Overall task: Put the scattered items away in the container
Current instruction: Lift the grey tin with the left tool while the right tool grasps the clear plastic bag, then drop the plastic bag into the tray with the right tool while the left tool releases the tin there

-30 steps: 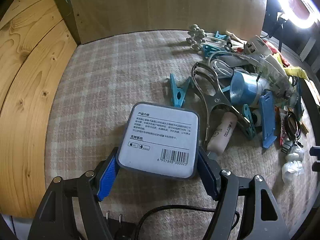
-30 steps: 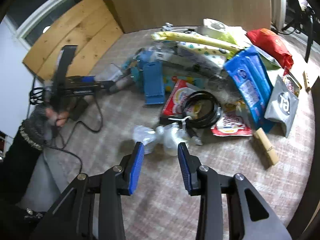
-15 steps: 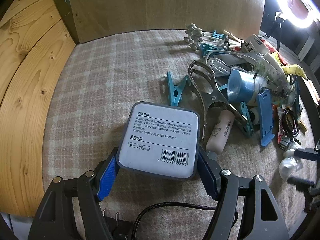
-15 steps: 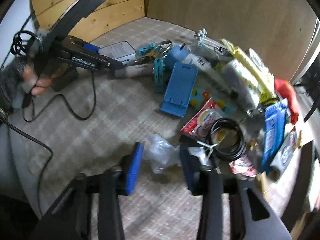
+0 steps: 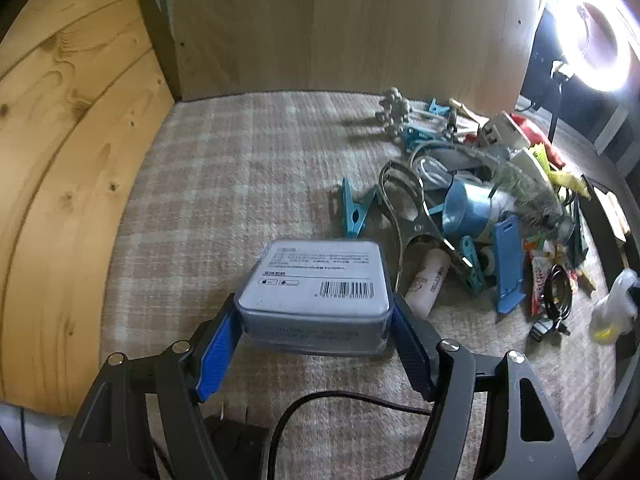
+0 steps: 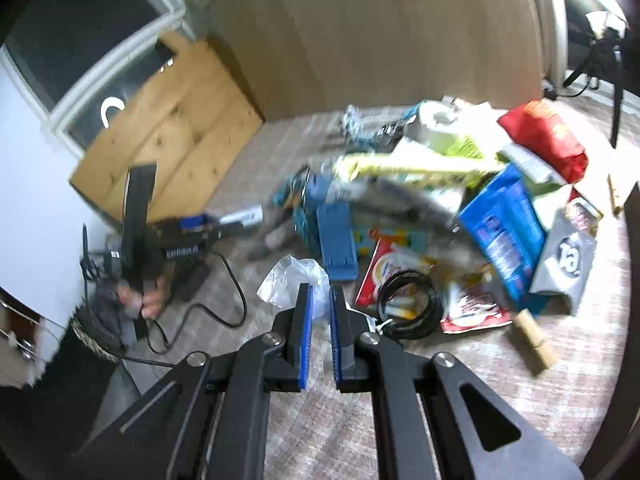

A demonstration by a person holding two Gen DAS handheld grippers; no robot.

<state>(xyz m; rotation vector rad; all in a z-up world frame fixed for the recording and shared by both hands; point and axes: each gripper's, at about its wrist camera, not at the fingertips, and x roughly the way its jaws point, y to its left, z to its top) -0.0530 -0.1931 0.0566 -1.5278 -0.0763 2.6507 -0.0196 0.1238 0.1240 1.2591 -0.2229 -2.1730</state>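
Observation:
My left gripper (image 5: 314,320) is shut on a flat grey box (image 5: 316,284) with a white barcode label and holds it tilted just above the checked cloth (image 5: 240,184). My right gripper (image 6: 320,304) has its jaws closing, and the pads pinch a crumpled clear plastic bag (image 6: 286,280). The same bag (image 5: 614,308) hangs above the cloth at the right edge of the left wrist view. The right wrist view also shows the left gripper (image 6: 200,228) with a person's hand (image 6: 146,300) on it. No container is clearly in view.
A heap of items lies right of the box: a teal peg (image 5: 356,212), metal clamp (image 5: 404,208), white tube (image 5: 428,282), blue phone stand (image 5: 508,268), black cable coil (image 6: 408,304), blue packet (image 6: 504,232) and red bag (image 6: 544,136). Wooden panels (image 5: 80,160) stand on the left.
The right gripper's jaws closed around the clear plastic bag and rose with it. The left gripper lifted and tipped the grey box, which now shows its front side.

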